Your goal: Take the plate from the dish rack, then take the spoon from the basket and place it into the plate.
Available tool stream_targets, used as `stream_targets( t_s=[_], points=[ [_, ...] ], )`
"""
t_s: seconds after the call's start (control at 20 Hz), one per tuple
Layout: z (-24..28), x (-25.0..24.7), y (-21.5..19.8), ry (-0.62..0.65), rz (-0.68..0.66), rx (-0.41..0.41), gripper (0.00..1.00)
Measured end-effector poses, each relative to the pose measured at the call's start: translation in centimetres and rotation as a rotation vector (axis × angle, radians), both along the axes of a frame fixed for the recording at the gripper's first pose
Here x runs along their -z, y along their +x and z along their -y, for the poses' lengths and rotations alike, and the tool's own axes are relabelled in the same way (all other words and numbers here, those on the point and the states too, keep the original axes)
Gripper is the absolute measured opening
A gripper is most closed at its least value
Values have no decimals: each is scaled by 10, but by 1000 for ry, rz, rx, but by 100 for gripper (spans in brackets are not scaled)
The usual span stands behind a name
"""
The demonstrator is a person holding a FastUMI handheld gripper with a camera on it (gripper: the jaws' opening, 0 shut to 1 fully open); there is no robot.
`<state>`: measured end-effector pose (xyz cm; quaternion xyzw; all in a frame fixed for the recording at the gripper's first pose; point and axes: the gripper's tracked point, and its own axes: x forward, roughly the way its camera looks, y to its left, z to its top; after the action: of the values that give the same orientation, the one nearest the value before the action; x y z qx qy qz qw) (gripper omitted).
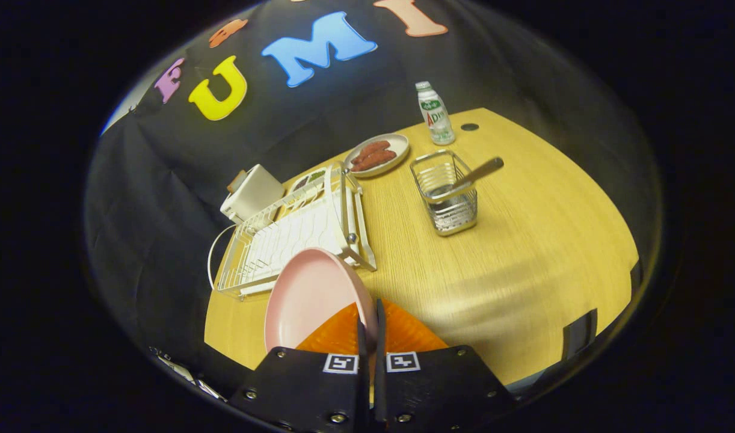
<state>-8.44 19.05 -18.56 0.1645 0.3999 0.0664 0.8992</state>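
My gripper (370,316) is shut on the rim of a pink plate (310,297), which hangs tilted just ahead of the fingers, above the near end of the white wire dish rack (295,237). The plate's near part is hidden behind the fingers. Beyond and to the right stands a metal wire basket (444,192) on the wooden table (524,252). A spoon (479,173) leans in the basket with its handle sticking out to the right.
Behind the rack sit a white box-like appliance (251,192) and a small dish of food (310,179). A plate with sausages (378,155) and a small bottle (435,114) stand at the table's far side. Bare table lies to the right of the rack.
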Motion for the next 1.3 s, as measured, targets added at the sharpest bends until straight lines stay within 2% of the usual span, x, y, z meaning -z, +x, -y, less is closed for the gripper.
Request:
stream_targets(
  t_s=[0.4,0.75,0.95,1.05,1.3],
  points=[
    [-37,48,6,0,-49,-93,3],
    [-38,61,16,-2,-51,-117,7],
    [-22,44,26,-54,17,-121,20],
    [-12,31,28,-94,52,-138,35],
    [23,-15,37,-274,217,-181,35]
  ],
)
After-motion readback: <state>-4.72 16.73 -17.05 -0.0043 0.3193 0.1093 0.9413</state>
